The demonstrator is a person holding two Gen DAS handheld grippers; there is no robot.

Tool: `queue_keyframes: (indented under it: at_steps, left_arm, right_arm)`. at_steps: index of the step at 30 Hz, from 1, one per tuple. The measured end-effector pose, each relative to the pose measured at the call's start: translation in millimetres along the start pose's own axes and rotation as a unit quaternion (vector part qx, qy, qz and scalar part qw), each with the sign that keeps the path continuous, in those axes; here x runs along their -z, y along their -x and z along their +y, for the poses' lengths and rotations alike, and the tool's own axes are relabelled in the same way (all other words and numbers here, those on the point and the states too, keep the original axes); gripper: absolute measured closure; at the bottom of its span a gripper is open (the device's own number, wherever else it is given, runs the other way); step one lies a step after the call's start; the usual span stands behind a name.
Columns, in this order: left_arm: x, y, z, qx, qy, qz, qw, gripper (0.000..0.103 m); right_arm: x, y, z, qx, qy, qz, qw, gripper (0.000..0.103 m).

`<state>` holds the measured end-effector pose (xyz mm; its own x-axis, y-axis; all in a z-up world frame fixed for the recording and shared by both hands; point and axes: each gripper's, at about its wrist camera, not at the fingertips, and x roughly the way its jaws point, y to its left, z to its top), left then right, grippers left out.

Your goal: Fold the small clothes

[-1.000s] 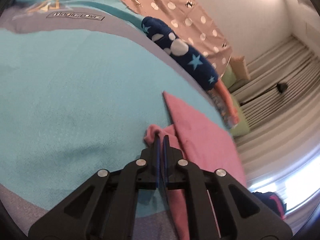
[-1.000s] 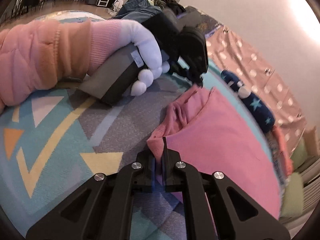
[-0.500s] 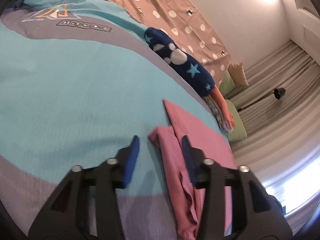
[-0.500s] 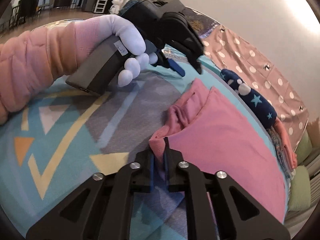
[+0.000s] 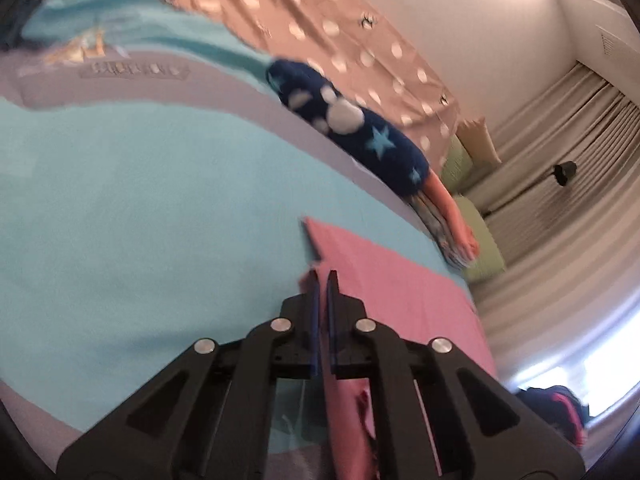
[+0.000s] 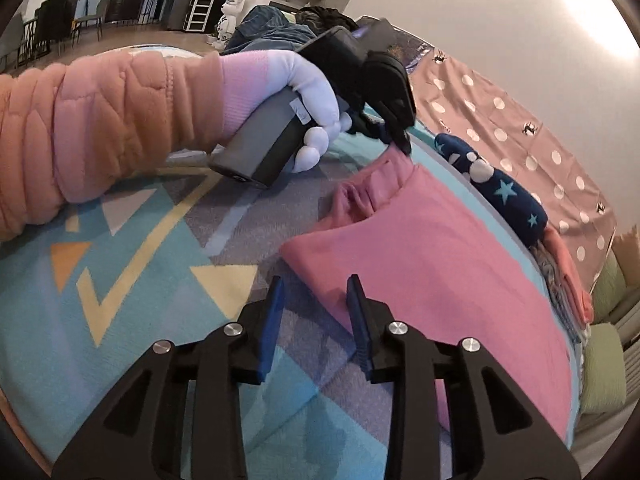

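On the patterned teal-and-grey rug [image 6: 132,320]: one folded pink fabric garment [image 6: 440,264]. Your left hand-held gripper [image 5: 321,276] is pressed together, pinching its far waistband corner; your right hand-held gripper [image 6: 316,292] is spread, straddling the near corner. One rolled navy star-print cloth [image 6: 496,188] lies beyond; rug open leftward.

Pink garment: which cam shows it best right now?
Right wrist view. The pink garment is sharp there, its bunched end and folded body both visible, with the left tool at its far end. The left wrist view is motion-blurred; the tool's own linkage hides the near part of the cloth.
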<state>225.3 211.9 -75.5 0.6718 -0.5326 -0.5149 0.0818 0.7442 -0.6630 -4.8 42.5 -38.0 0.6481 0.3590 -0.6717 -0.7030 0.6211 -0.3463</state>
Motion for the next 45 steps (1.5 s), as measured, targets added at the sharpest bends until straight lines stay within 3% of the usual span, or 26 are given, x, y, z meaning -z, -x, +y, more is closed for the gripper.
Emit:
queue_keyframes:
  at_steps: [5,7,9,12,15,17,19,20,22,25,27,30,32,35,38,39,40,41,43,45]
  left_arm:
    - [10,24,5,-0.063,-0.01,-0.01,0.9979,0.087]
    - [18,47,0,-0.054,-0.017,-0.019,0.9982,0.066]
    - [30,66,-6,-0.04,-0.026,-0.02,0.9986,0.063]
    - [60,91,-19,-0.02,-0.046,-0.009,0.9987,0.054]
    - [100,107,-31,0.001,-0.052,0.015,0.9986,0.05]
    - [120,109,-36,0.011,-0.051,0.027,0.9983,0.045]
    - [139,110,-39,0.016,-0.041,0.043,0.9981,0.044]
    - [146,110,-40,0.024,-0.031,0.049,0.998,0.044]
    - [155,111,-40,0.041,-0.011,0.057,0.9975,0.043]
    - [166,111,-40,0.073,0.018,0.068,0.9949,0.039]
    - [170,110,-39,0.074,0.028,0.068,0.9945,0.039]
    - [171,105,-42,0.071,0.041,0.062,0.9947,0.039]
    - [171,98,-46,0.089,0.057,0.068,0.9921,0.039]
    - [169,89,-47,0.101,0.072,0.072,0.9896,0.04]
    - [164,81,-41,0.11,0.104,0.064,0.9864,0.054]
    - [163,77,-38,0.112,0.116,0.062,0.985,0.076]
    - [163,73,-34,0.114,0.128,0.062,0.9832,0.092]
    - [164,71,-29,0.114,0.145,0.061,0.9809,0.092]
    - [165,76,-30,0.118,0.148,0.046,0.9809,0.094]
    - [164,90,-42,0.122,0.126,0.03,0.984,0.095]
  right_arm:
    - [11,8,-30,-0.032,-0.069,-0.004,0.997,0.07]
    - [20,15,-52,-0.039,-0.113,-0.004,0.993,0.07]
    - [35,22,-79,-0.035,-0.165,0.001,0.986,0.07]
    - [73,35,-135,-0.011,-0.267,0.024,0.963,0.067]
    - [127,60,-183,0.034,-0.375,0.052,0.925,0.058]
    - [167,80,-209,0.062,-0.447,0.067,0.89,0.058]
    - [211,102,-231,0.08,-0.524,0.069,0.845,0.058]
    - [238,117,-241,0.088,-0.571,0.067,0.813,0.058]
    - [271,133,-248,0.085,-0.623,0.058,0.775,0.058]
    - [300,148,-249,0.037,-0.675,0.018,0.736,0.058]
    - [306,146,-250,0.002,-0.692,-0.012,0.722,0.049]
    - [306,129,-256,-0.069,-0.713,-0.043,0.696,0.048]
    - [298,118,-256,-0.098,-0.718,-0.054,0.687,0.047]
    - [285,104,-266,-0.094,-0.719,-0.051,0.687,0.047]
    - [277,99,-269,-0.076,-0.723,-0.055,0.685,0.047]
    - [276,99,-269,-0.067,-0.721,-0.054,0.687,0.056]
    - [275,97,-268,-0.053,-0.719,-0.045,0.691,0.091]
    - [277,95,-269,-0.051,-0.719,-0.04,0.691,0.1]
    - [280,101,-272,-0.055,-0.724,-0.062,0.685,0.1]
    - [274,121,-275,-0.034,-0.711,-0.086,0.697,0.1]
